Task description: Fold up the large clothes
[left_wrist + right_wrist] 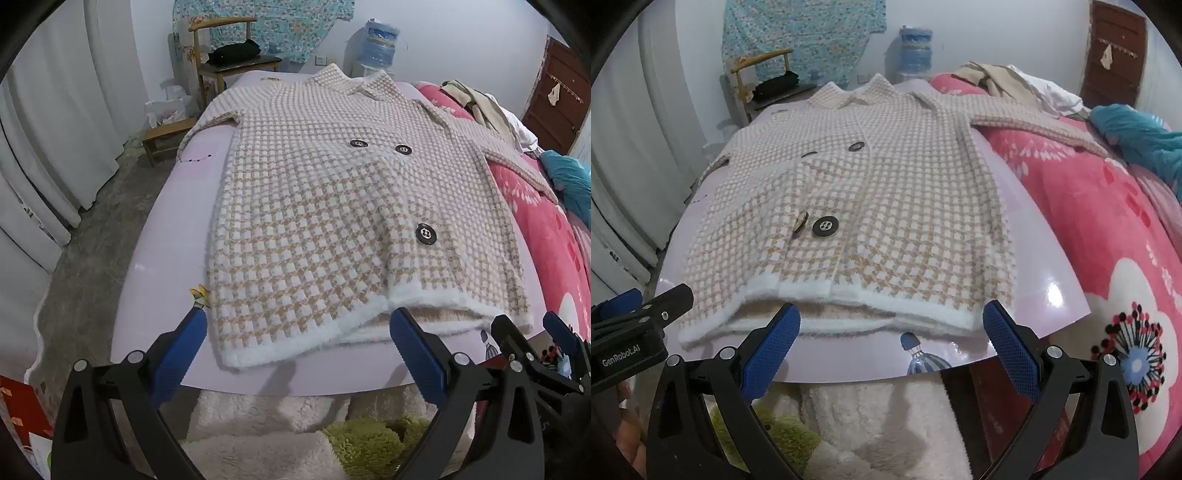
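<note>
A beige-and-white checked fuzzy coat with large dark buttons lies flat, front up, on a glossy lilac board, collar at the far end and white hem near me. My left gripper hovers open just short of the hem's left half, nothing between its blue pads. My right gripper stands open at the hem's right half, also with nothing in it. Each gripper shows at the edge of the other's view. The coat's right sleeve stretches out over a pink blanket.
A pink flowered blanket with heaped clothes and a teal cloth lies to the right. A wooden chair, a stool, a water bottle and curtains stand beyond. A white and green fluffy garment is below the board's near edge.
</note>
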`<state>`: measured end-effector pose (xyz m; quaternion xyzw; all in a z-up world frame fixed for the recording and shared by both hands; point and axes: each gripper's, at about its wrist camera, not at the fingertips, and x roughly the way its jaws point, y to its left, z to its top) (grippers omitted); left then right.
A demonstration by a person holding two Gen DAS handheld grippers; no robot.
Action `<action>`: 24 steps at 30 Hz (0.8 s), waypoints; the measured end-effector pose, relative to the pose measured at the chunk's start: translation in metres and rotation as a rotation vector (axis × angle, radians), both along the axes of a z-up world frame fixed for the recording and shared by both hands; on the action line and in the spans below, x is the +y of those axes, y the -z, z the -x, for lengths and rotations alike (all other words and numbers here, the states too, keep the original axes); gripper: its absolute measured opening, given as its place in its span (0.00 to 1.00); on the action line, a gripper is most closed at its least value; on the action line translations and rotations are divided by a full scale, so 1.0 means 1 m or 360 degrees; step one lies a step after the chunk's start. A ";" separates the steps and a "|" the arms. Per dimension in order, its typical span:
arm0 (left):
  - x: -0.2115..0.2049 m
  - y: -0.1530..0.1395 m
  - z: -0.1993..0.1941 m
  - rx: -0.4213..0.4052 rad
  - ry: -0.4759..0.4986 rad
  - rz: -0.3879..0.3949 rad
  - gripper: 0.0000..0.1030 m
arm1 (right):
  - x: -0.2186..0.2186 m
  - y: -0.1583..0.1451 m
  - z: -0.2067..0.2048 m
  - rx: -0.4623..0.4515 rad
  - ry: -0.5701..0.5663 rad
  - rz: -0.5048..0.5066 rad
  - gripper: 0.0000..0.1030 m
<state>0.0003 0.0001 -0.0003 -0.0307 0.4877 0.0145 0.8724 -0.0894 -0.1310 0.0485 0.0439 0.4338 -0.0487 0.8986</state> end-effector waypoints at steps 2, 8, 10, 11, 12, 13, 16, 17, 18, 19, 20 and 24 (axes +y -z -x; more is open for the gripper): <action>0.000 0.000 0.000 -0.0005 -0.0002 -0.0004 0.95 | 0.000 0.000 -0.001 0.0009 -0.0008 0.0001 0.92; 0.000 0.000 0.000 -0.0011 -0.0005 -0.0008 0.95 | 0.000 0.002 -0.004 0.0010 -0.0026 0.0001 0.92; 0.000 0.000 0.000 -0.0011 -0.0003 -0.0006 0.95 | -0.002 -0.003 -0.003 0.0008 -0.0009 0.0012 0.92; 0.000 0.000 0.000 -0.0011 -0.0004 -0.0006 0.95 | -0.003 -0.003 -0.003 0.0007 -0.0011 0.0012 0.92; 0.000 0.000 0.000 -0.0011 -0.0003 -0.0005 0.95 | -0.004 -0.004 -0.002 0.0001 -0.0016 0.0014 0.92; 0.000 0.000 0.000 -0.0011 -0.0004 -0.0006 0.95 | -0.005 -0.004 -0.003 -0.0001 -0.0015 0.0013 0.92; 0.000 0.000 0.000 -0.0013 -0.0006 -0.0005 0.95 | 0.000 -0.003 -0.001 -0.0009 -0.0013 0.0027 0.92; 0.000 0.000 0.000 -0.0014 -0.0007 -0.0004 0.95 | 0.000 -0.003 -0.001 -0.0010 -0.0013 0.0026 0.92; 0.000 0.000 0.001 -0.0014 -0.0008 -0.0004 0.95 | 0.000 -0.003 -0.001 -0.0010 -0.0014 0.0024 0.92; 0.000 0.000 0.001 -0.0015 -0.0008 -0.0003 0.95 | 0.000 -0.003 -0.001 -0.0009 -0.0015 0.0023 0.92; 0.006 0.000 -0.002 -0.0016 -0.0010 -0.0002 0.95 | 0.000 -0.004 -0.001 -0.0010 -0.0015 0.0023 0.92; 0.002 0.001 -0.002 -0.0014 -0.0008 -0.0001 0.95 | 0.001 -0.004 -0.001 -0.0011 -0.0020 0.0024 0.92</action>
